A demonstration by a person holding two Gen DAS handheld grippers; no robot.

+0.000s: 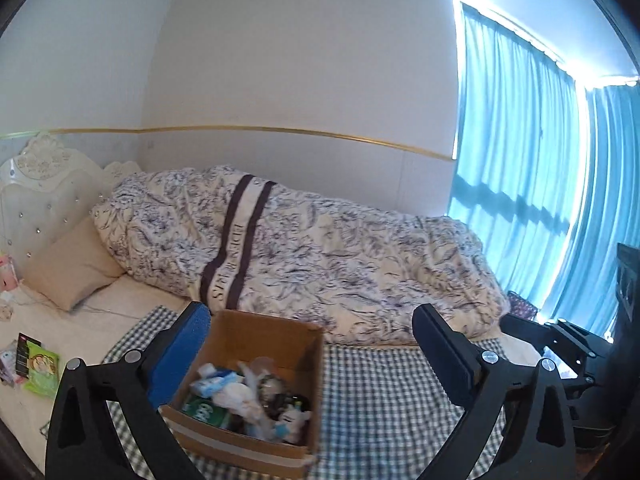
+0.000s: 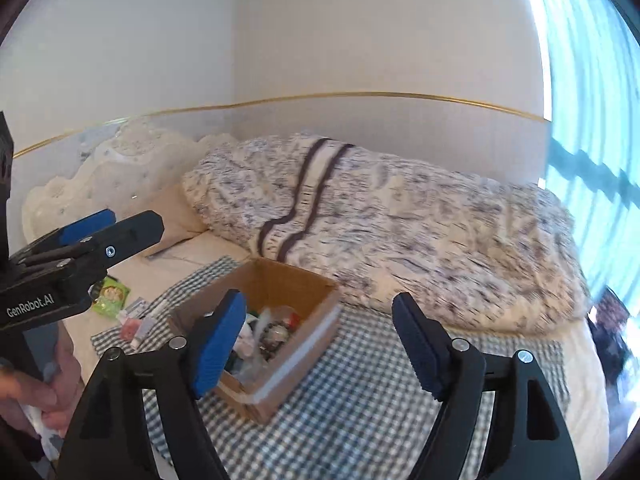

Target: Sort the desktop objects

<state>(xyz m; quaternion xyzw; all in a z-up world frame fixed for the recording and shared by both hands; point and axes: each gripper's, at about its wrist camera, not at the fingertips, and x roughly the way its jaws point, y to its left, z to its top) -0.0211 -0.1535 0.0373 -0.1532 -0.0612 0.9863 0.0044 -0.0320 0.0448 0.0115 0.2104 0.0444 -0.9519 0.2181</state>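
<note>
We hold both tools above a bed. Our left hand-held gripper [image 1: 310, 344] has its jaws spread wide and empty, framing an open cardboard box [image 1: 256, 380] low in the frame, crammed with small blurred items. Our right hand-held gripper [image 2: 320, 340] is likewise spread and empty. The box sits on a checked cloth [image 2: 360, 400]; green packets [image 1: 42, 368] lie at lower left.

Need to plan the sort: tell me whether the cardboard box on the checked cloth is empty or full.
Partly full. The cardboard box is open-topped, and both wrist views show a jumble of small items covering its bottom, below the rim.
</note>
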